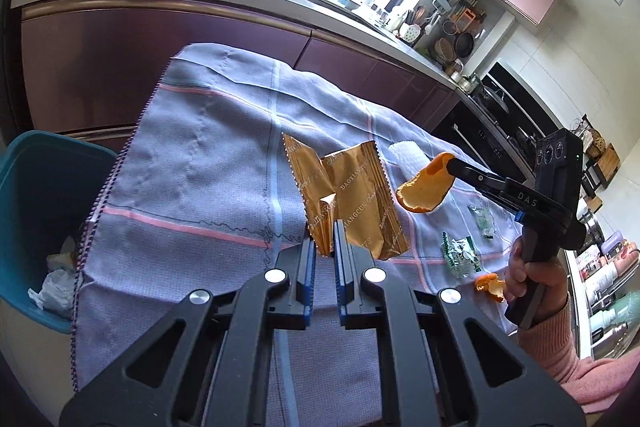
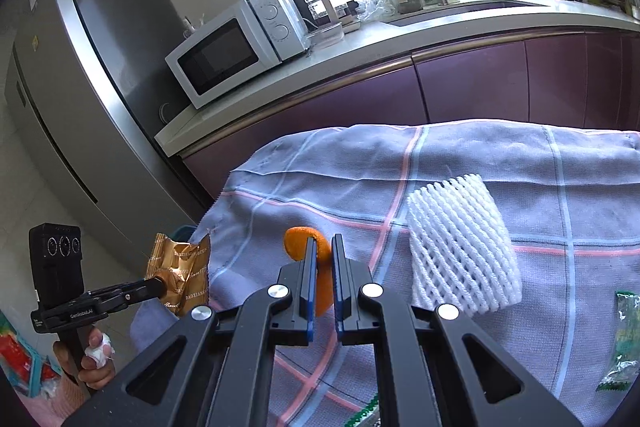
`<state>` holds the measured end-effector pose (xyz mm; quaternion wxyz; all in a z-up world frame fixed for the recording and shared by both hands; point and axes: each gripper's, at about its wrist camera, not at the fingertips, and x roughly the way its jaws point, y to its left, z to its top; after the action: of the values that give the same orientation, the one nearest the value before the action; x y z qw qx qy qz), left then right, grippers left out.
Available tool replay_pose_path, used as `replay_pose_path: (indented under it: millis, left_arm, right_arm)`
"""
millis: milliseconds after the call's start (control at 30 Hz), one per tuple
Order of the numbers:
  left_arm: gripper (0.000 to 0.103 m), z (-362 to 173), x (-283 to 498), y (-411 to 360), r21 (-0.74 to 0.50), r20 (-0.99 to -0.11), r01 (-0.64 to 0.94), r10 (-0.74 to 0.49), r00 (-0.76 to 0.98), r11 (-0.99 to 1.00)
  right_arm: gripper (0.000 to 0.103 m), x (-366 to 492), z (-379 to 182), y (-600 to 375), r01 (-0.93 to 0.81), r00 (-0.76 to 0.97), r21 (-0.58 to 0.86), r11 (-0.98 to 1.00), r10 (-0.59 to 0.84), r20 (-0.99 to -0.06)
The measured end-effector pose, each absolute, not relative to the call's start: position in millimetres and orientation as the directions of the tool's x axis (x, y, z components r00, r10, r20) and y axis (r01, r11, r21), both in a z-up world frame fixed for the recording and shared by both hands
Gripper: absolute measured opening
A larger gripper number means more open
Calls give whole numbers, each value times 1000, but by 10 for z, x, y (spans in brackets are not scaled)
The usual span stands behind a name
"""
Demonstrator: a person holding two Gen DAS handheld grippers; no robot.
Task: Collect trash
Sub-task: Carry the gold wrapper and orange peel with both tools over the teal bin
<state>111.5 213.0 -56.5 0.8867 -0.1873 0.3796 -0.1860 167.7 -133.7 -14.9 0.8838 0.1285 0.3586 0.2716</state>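
Your left tongs (image 1: pixel 325 241) are nearly closed on a gold wrapper (image 1: pixel 352 203), which hangs lifted above the cloth (image 1: pixel 192 163) covering the surface. Your right tongs (image 2: pixel 323 259) are pinched on a piece of orange peel (image 2: pixel 306 247), also held up off the cloth; from the left camera the peel (image 1: pixel 426 187) sits just right of the wrapper, with the two apart. Far of the peel, a white foam net (image 2: pixel 460 243) lies flat on the cloth. At the right, two small green packets (image 1: pixel 460 253) rest on the cloth, one a little farther than the other, and another scrap of peel (image 1: pixel 490 285) lies near them beside your right hand (image 1: pixel 532 275). A blue bin (image 1: pixel 44 211) stands at the left edge of the surface, below the cloth's fringe, with crumpled white paper (image 1: pixel 56 291) inside it. Your left hand (image 2: pixel 94 359) has a white wrap on one finger.
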Motion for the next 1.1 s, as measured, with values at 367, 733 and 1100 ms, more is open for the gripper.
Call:
replay_pose_path:
  millis: [367, 733, 1100]
  left_arm:
    - [9, -451, 829, 2482, -457, -606, 98, -390, 693, 884]
    - [9, -215, 586, 2911, -440, -591, 26, -311, 744, 898]
    - [9, -147, 521, 3502, -477, -592, -58, -271, 759, 877]
  right_arm:
    - [6, 1549, -206, -908, -485, 496, 487, 727, 687, -532]
    - [6, 1612, -186, -495, -533, 414, 541, 650, 758, -503]
    - [6, 1755, -195, 72, -563, 324, 578, 591, 801, -504]
